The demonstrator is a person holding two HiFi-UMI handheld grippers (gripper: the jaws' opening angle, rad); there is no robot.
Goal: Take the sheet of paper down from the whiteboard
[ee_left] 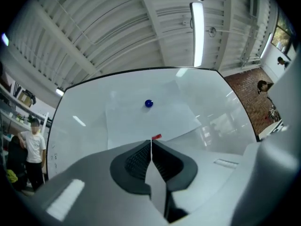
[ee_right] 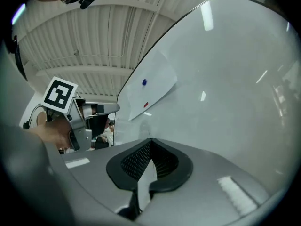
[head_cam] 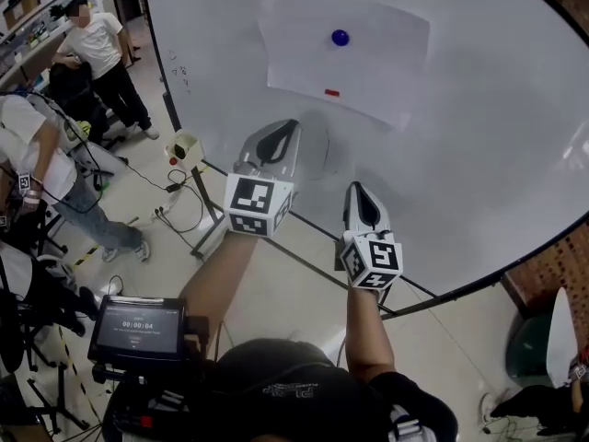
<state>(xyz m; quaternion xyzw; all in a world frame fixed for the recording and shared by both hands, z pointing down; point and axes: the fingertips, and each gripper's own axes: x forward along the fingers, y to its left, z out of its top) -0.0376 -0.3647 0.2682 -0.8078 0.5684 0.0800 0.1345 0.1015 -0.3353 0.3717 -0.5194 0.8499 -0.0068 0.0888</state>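
A white sheet of paper (head_cam: 354, 58) hangs on the whiteboard (head_cam: 479, 155), held by a round blue magnet (head_cam: 340, 37) near its top and a small red magnet (head_cam: 331, 92) near its lower edge. The same paper (ee_left: 146, 121) with the blue magnet (ee_left: 148, 103) and red magnet (ee_left: 156, 136) fills the left gripper view. My left gripper (head_cam: 281, 136) is shut and empty, just below the paper's lower edge. My right gripper (head_cam: 362, 196) is shut and empty, lower and to the right, apart from the board. In the right gripper view the paper (ee_right: 150, 91) lies far off to the left.
The whiteboard stands on a dark metal frame (head_cam: 304, 224). Cables and a small white holder (head_cam: 184, 150) lie on the floor at its left. People (head_cam: 97, 49) stand and sit at the far left. A screen device (head_cam: 138, 325) is mounted near my body.
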